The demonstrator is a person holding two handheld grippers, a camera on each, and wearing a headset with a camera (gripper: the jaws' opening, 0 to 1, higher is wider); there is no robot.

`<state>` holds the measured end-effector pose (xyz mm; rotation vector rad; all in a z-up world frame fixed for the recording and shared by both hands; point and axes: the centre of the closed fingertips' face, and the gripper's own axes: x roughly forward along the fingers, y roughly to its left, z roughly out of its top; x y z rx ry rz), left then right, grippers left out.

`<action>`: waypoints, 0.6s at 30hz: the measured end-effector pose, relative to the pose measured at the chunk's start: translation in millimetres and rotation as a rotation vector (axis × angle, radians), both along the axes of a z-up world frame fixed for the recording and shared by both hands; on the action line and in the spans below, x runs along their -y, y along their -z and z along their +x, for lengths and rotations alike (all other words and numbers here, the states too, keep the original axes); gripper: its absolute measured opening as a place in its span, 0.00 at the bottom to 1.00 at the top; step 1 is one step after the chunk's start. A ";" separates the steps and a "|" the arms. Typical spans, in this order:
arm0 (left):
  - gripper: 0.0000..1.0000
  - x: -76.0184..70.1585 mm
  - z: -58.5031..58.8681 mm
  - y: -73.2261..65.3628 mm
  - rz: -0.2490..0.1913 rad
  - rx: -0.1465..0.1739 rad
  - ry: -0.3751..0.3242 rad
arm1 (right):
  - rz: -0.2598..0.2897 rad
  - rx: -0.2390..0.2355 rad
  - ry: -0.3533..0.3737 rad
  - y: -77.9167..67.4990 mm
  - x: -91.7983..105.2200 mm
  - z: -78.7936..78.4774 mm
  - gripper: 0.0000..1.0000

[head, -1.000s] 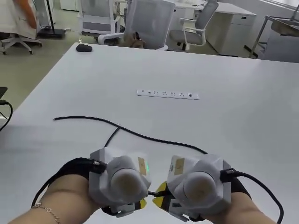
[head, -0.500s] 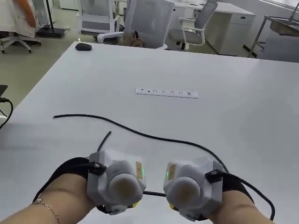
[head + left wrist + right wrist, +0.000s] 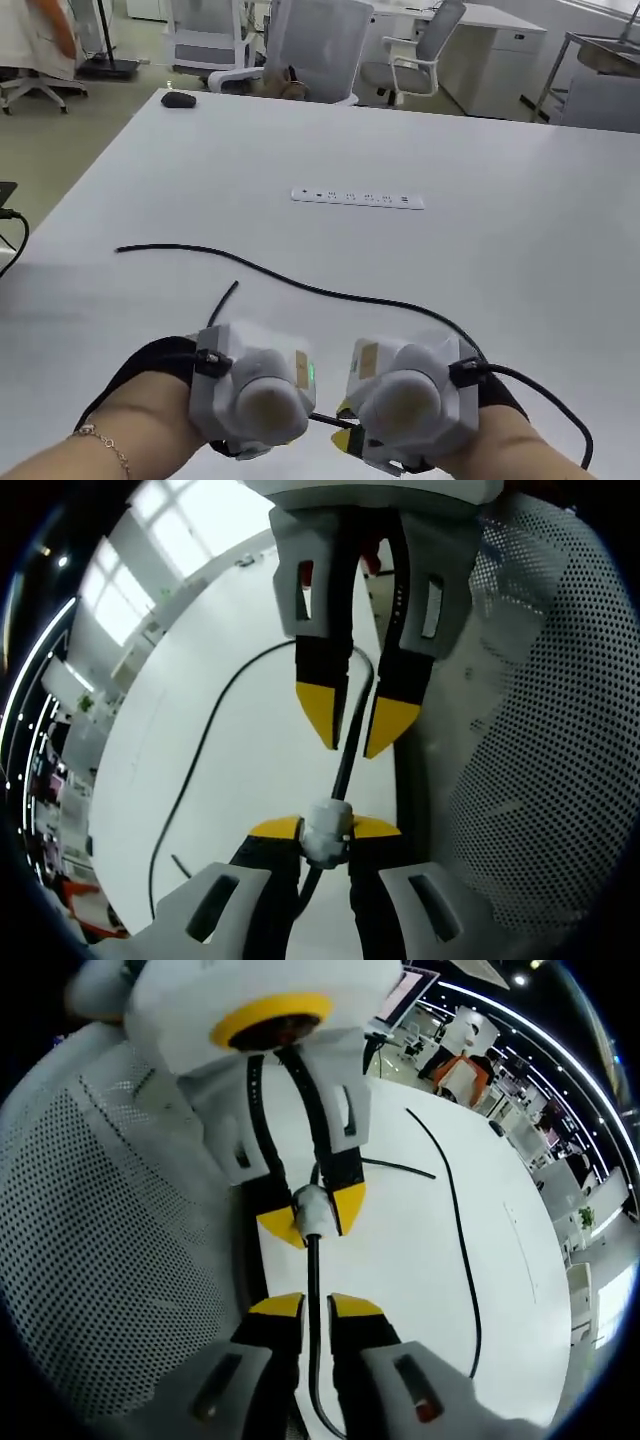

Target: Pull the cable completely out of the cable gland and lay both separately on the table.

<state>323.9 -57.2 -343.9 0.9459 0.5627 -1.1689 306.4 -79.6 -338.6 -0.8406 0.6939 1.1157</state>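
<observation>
A white cable gland (image 3: 328, 832) sits between the yellow tips of my left gripper (image 3: 325, 830), which is shut on it. The black cable (image 3: 345, 755) leaves the gland and runs between the tips of my right gripper (image 3: 355, 715) a short way off. In the right gripper view my right gripper (image 3: 315, 1305) is shut on the cable (image 3: 312, 1270), facing the left gripper (image 3: 310, 1222) and the gland (image 3: 310, 1208). In the head view both grippers hang low at the near table edge, and the cable (image 3: 300, 288) trails across the table behind them.
A white power strip (image 3: 357, 199) lies mid-table and a black mouse (image 3: 180, 101) lies at the far left corner. Office chairs (image 3: 320, 45) stand beyond the white table (image 3: 520, 230). A perforated grey surface (image 3: 540, 730) is close beside the grippers.
The grippers drew apart, baring a short stretch of cable between them, then closed in again. The cable's free end on the table shifted left.
</observation>
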 end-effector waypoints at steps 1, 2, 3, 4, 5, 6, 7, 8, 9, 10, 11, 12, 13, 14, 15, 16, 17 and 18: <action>0.18 1.2 -0.3 -0.9 -0.006 0.000 0.003 | -0.003 0.000 -0.003 0.4 0.8 -0.1 0.04; 0.18 1.5 0.0 -1.2 -0.007 0.001 0.002 | -0.001 -0.008 -0.010 0.9 0.2 -1.5 0.04; 0.18 1.7 0.0 -1.2 -0.006 0.002 0.004 | -0.002 -0.008 -0.007 1.2 0.5 -1.6 0.03; 0.18 1.9 -0.1 -0.9 -0.005 0.001 0.006 | -0.006 -0.009 -0.010 1.8 0.8 -2.0 0.03; 0.18 1.9 -0.3 -0.6 -0.005 0.000 0.007 | -0.008 -0.008 -0.010 2.2 1.1 -1.9 0.03; 0.18 2.3 -0.4 -0.1 -0.004 0.000 0.010 | -0.011 -0.008 -0.009 2.5 1.3 -2.0 0.03; 0.18 2.5 -0.2 -0.2 -0.004 0.001 0.010 | -0.012 -0.009 -0.007 2.8 1.7 -1.8 0.03; 0.18 2.4 0.2 -0.5 -0.005 0.003 0.010 | -0.022 -0.011 0.004 4.2 4.2 -0.7 0.03; 0.18 2.3 0.7 -0.8 -0.006 0.004 0.009 | -0.029 -0.012 0.013 5.2 6.6 0.4 0.03; 0.18 2.0 1.4 -1.0 -0.006 0.005 0.006 | -0.042 -0.017 0.029 7.5 11.0 2.2 0.03; 0.18 1.8 1.8 -1.2 -0.007 0.005 0.005 | -0.054 -0.024 0.044 9.4 14.8 3.0 0.03; 0.18 1.8 1.9 -1.2 -0.007 0.005 0.004 | -0.066 -0.030 0.058 11.2 18.5 3.5 0.03; 0.18 1.7 1.9 -1.4 -0.008 0.004 0.003 | -0.081 -0.034 0.069 13.4 22.8 4.5 0.03; 0.18 1.8 1.8 -1.5 -0.009 0.004 0.003 | -0.090 -0.037 0.081 14.6 25.5 5.3 0.03; 0.18 2.0 1.7 -1.6 -0.010 0.004 0.003 | -0.100 -0.047 0.099 16.4 29.1 5.8 0.04; 0.18 2.0 1.6 -1.6 -0.011 0.003 0.003 | -0.107 -0.049 0.107 17.3 30.9 6.4 0.04; 0.18 1.9 1.6 -1.6 -0.011 0.003 0.002 | -0.117 -0.053 0.118 18.5 33.9 6.9 0.04; 0.18 1.7 1.7 -1.6 -0.011 0.004 0.002 | -0.126 -0.056 0.127 19.4 36.0 7.0 0.04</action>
